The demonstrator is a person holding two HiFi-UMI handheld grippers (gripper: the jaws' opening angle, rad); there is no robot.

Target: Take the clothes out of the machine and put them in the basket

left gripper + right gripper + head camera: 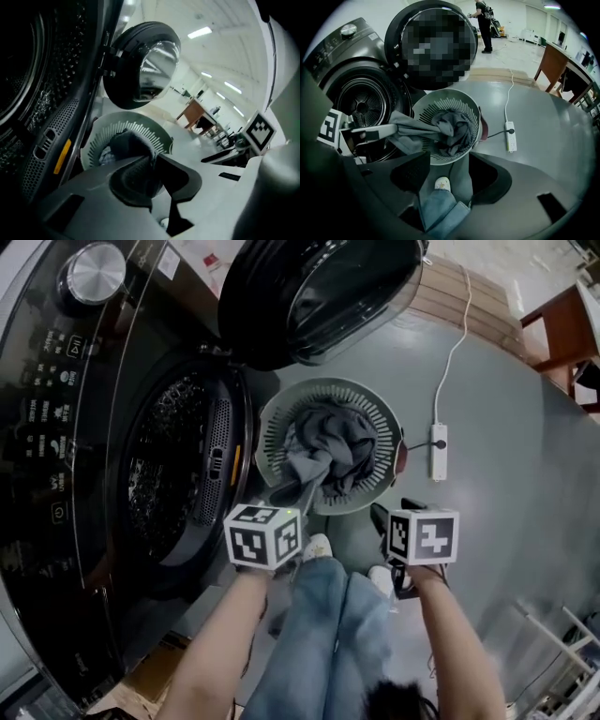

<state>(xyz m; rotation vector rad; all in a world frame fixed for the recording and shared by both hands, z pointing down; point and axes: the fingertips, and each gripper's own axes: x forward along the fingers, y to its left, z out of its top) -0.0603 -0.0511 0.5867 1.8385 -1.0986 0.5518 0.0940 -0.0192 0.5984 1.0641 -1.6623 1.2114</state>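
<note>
A round white slotted basket [375,411] [425,106] [140,129] stands on the floor before the washing machine and holds a heap of grey clothes [330,442]. My left gripper [298,495] [152,161] hangs at the basket's near-left rim, shut on a grey garment [412,133] [133,143] that stretches from its fingers into the heap. My right gripper [394,514] [450,168] hovers to the right of the basket. It is open, with only the floor and the person's leg showing between the jaws. The drum [169,474] looks dark, and I see no clothes in it.
The machine's round door [319,296] stands open above the basket. A white power strip [438,451] with its cable lies on the grey floor to the right. The person's jeans-clad legs [319,634] and a white shoe [441,183] are just below the basket. A wooden desk [562,334] stands far right.
</note>
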